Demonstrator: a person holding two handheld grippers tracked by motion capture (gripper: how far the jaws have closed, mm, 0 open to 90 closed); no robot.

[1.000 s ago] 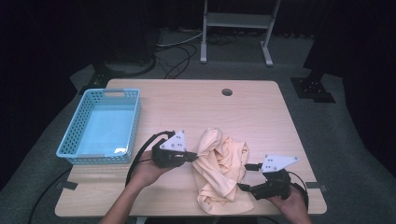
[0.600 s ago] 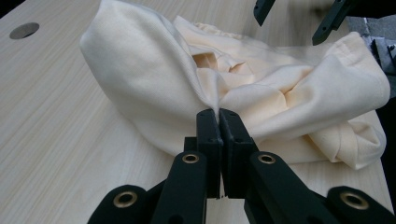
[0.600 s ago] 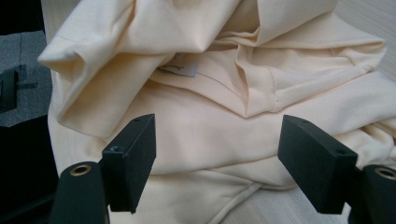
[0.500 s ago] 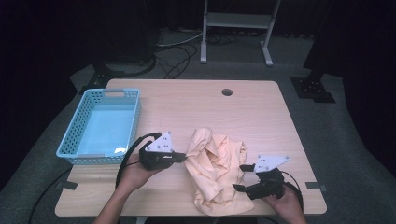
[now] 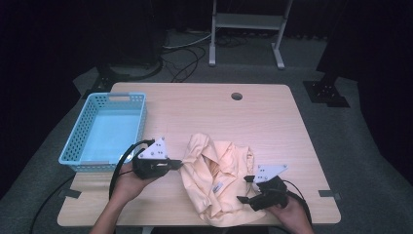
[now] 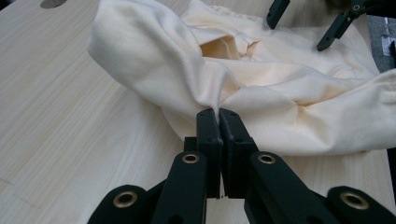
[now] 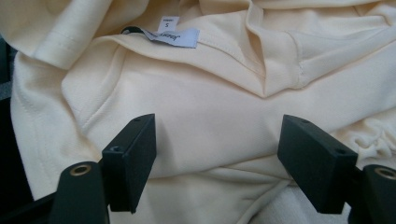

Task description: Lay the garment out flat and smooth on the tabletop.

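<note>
Fingers, left gripper [image 6: 218,116]: closed on a fold of the shirt [image 5: 219,180] at its left edge.
Fingers, right gripper [image 7: 217,154]: wide open, just above the shirt cloth.
Counter [image 5: 204,112]: carries the crumpled shirt near its front edge.
Basket [image 5: 78,158]: at the left side.
Label [image 7: 173,35]: white, inside the collar.

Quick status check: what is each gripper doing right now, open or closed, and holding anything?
Left gripper: closed, pinching a fold of the cream shirt.
Right gripper: open, jaws spread over the shirt, holding nothing.
</note>
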